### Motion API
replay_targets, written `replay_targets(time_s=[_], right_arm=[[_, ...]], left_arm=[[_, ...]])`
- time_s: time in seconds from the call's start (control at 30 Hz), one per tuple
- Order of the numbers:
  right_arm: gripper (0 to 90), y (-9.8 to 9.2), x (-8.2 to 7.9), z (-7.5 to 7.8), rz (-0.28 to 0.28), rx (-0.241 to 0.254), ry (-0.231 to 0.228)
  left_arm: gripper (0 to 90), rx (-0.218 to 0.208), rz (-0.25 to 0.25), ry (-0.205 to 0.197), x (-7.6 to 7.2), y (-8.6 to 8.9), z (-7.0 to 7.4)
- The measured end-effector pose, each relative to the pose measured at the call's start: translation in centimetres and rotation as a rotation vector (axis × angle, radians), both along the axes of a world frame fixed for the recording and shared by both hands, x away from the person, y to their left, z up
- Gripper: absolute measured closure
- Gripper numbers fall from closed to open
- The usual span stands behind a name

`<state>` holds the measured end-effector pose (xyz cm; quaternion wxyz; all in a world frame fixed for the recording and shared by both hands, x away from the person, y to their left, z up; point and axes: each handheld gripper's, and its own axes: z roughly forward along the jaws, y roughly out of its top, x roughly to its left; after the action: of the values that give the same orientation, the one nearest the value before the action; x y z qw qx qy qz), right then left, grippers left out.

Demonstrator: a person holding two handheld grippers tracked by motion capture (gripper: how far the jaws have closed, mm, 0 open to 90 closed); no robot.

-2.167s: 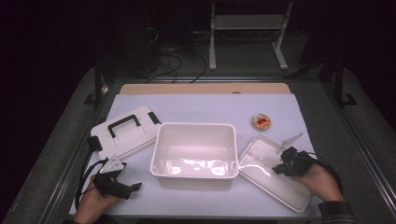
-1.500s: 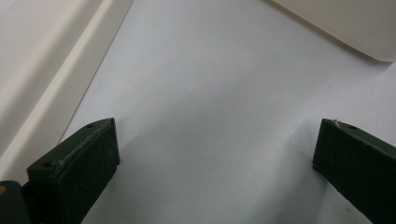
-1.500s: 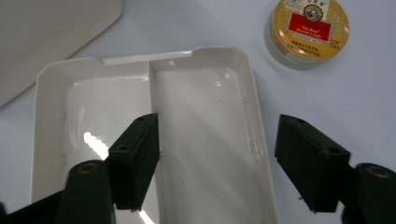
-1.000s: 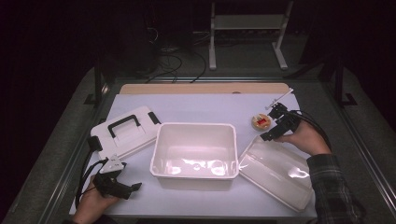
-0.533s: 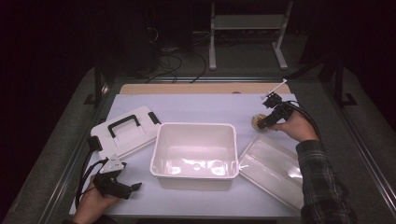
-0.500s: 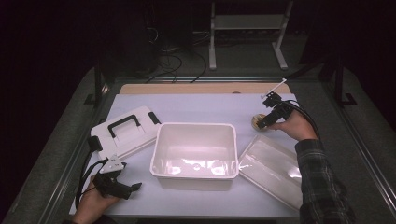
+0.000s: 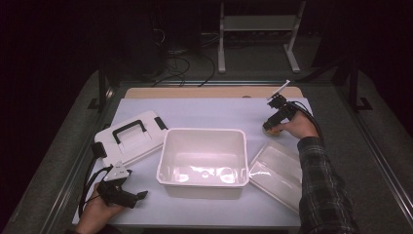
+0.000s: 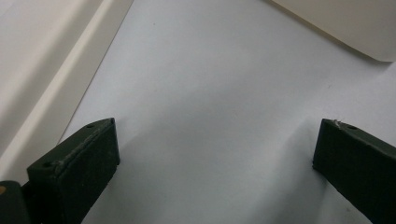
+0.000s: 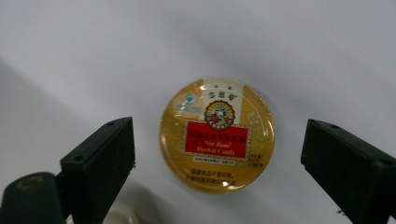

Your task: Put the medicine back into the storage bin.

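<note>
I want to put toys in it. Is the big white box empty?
Empty. In the high view the white box shows only its bare, shiny bottom; its handled lid lies on the table beside it.

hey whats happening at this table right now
A person is working with a hand-held tool in each hand. The right tool hovers over a small round candy tin lying flat at the far right of the table, jaws open on either side of it, not touching. The left tool rests open at the near left corner, holding nothing. In the middle sits an empty white bin, with a handled lid on its left and a clear lid on its right.
</note>
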<state>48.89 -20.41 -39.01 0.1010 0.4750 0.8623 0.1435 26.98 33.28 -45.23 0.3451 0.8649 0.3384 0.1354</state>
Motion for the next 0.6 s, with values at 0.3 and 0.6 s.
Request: replay_targets(time_s=[0.3,0.6], right_arm=[[8.9,0.4,1.2,-2.4,-0.015,-0.013,0.048],[14.0,0.4,1.7,-3.5,-0.028,-0.028,0.099]], left_arm=[[0.0,0.0,0.0,0.0,0.0,0.0,0.0],[0.0,0.0,0.0,0.0,0.0,0.0,0.0]])
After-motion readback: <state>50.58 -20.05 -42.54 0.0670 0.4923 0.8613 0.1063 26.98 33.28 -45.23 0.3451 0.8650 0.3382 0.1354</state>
